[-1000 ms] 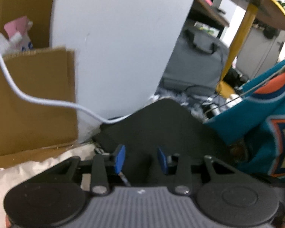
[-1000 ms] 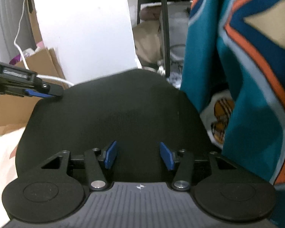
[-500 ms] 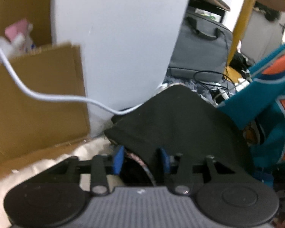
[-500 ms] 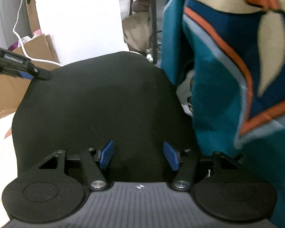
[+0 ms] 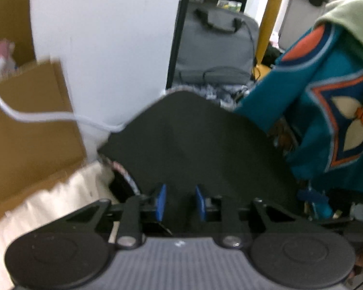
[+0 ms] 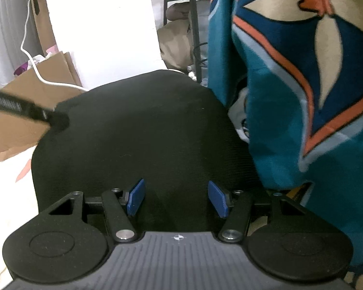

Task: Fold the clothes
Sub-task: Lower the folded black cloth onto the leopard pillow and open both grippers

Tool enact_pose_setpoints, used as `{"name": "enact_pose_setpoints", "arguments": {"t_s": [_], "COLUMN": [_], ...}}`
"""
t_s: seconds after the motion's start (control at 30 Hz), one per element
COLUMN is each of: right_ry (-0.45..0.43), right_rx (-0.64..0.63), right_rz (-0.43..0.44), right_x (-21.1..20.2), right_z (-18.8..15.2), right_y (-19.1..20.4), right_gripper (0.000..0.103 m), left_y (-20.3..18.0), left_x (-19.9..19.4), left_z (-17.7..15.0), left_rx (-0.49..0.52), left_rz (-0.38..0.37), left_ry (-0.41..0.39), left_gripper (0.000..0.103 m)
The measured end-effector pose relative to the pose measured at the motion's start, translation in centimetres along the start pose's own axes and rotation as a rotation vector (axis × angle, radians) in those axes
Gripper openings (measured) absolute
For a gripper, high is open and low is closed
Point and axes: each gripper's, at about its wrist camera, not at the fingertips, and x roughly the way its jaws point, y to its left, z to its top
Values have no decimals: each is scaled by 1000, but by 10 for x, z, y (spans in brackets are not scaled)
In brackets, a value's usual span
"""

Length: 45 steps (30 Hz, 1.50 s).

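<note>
A black garment [image 6: 142,130] lies flat and folded on a pale sheet, its rounded far edge toward a white panel. My left gripper [image 5: 180,201] hovers low at its left corner; the blue pads [image 5: 161,201] are closing with black cloth between them and a gap still showing. In the right wrist view, the left gripper [image 6: 53,118] reaches that same corner from the left. At the garment's near edge my right gripper [image 6: 176,200] stands open, its blue pads [image 6: 135,200] wide apart over the black cloth [image 5: 193,145].
A teal, orange and cream patterned fabric [image 6: 302,84] hangs close on the right, also in the left wrist view [image 5: 326,120], under a green cloth [image 5: 351,21]. A cardboard box [image 5: 29,120], white cable [image 5: 43,116], white panel [image 5: 104,36] and grey bag [image 5: 217,48] stand behind.
The left gripper has slid to the right onto the black garment's corner and its pads have drawn closer. The right gripper's pads stand a little wider, and the teal fabric looms nearer.
</note>
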Motion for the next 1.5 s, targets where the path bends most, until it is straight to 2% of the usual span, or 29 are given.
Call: {"name": "enact_pose_setpoints", "arguments": {"t_s": [0.2,0.3,0.37,0.43,0.63,0.7,0.77,0.8,1.1,1.23,1.3,1.37,1.43,1.5], "right_ry": [28,56,74,86,90,95,98,99,124,139,155,166,171,171], "right_rx": [-28,-60,-66,-52,-66,-62,-71,-75,-20,-17,-3,6,6,8], "right_rz": [11,14,14,9,5,16,22,22,31,26,22,22,23,25], "right_x": [13,15,15,14,5,4,6,6,-4,-11,-15,-20,-25,-31], "right_z": [-3,-10,-13,-13,-11,-10,-10,-11,-18,-21,-21,-19,-16,-11], "right_y": [8,9,8,5,10,13,17,19,23,25,25,25,26,28], "right_gripper": [65,64,64,64,64,64,64,64,64,68,74,79,89,95], "left_y": [4,13,24,24,3,-9,-15,-17,-26,-24,-22,-21,-19,-20], "left_x": [21,26,27,23,-4,-7,-9,-10,2,-1,-8,-19,-31,-42], "left_z": [-26,-34,-34,-31,-22,-22,-25,-28,-59,-68,-70,-71,-72,-71], "left_rx": [37,30,-11,-16,21,39,21,-4,-8,-20,-41,-65,-91,-96], "left_rz": [32,12,-18,-17,-7,-26,-59,-82,-4,37,49,59,66,92], "left_ry": [-7,-16,-9,1,-51,-63,-72,-78,35,73,92,109,117,110], "left_gripper": [29,30,30,27,25,25,26,30,31,36,40,48,75,90]}}
